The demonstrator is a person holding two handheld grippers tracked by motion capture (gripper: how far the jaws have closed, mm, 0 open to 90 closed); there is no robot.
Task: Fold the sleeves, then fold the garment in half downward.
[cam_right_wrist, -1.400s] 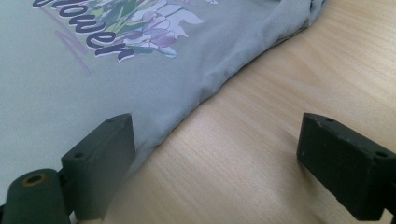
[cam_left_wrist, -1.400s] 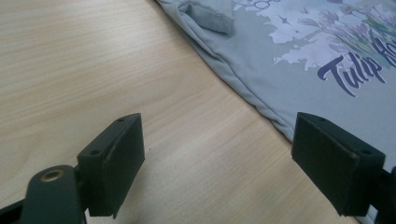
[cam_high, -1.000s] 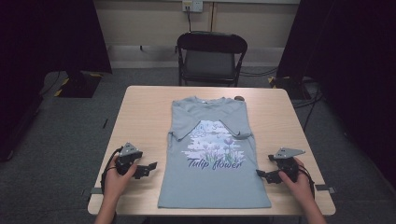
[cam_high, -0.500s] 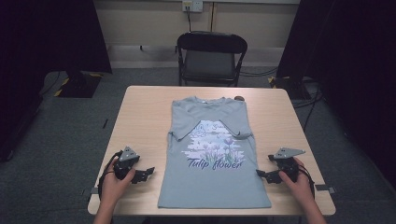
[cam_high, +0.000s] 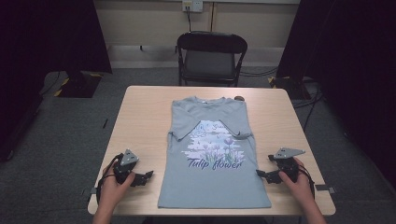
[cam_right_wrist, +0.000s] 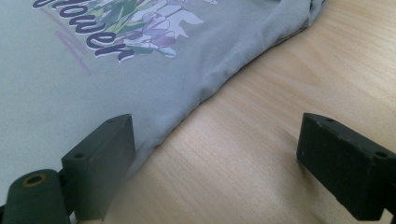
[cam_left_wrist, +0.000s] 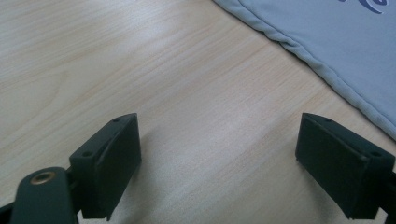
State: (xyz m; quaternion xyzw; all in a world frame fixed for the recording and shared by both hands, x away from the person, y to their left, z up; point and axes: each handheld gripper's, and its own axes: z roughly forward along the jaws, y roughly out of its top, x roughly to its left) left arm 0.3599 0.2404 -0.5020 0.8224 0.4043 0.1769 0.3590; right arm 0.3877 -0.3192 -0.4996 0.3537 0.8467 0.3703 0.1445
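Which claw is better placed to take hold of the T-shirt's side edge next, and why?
Probably the right claw: its open jaws already straddle the T-shirt edge, one jaw over the fabric. The left claw, also open, has bare table between its jaws, the hem off to one side.

A grey T-shirt (cam_high: 212,154) lies flat between both tools.

Wood table (cam_high: 140,121) w/ flat tee (cam_high: 212,182)
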